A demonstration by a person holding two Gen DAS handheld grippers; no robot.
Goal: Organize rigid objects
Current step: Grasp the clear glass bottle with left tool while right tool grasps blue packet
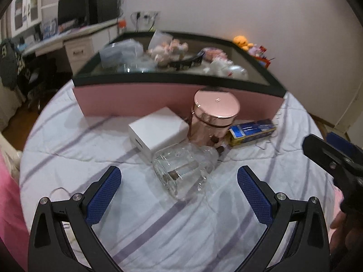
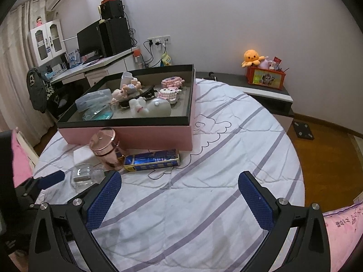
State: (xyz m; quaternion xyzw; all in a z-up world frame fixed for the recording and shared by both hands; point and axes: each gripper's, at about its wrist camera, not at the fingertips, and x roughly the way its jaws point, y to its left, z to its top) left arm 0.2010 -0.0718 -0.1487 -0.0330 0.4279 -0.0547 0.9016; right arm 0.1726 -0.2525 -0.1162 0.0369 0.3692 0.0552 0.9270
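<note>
I see both hand-held grippers, left (image 1: 179,181) and right (image 2: 179,188), spread wide and empty. One glass bottle (image 1: 183,170) lies on the bed before the left, nearer than one blue tin (image 2: 152,160), whose writing seems unreadable.

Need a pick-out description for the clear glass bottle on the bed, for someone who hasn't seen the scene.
Find the large pink storage box with a black rim on the striped white bedspread. Four items sit before it; nearest the open left gripper lies the clear glass bottle. Unlike the shiny rose-gold canister, it is see-through and lies on its side.
</note>
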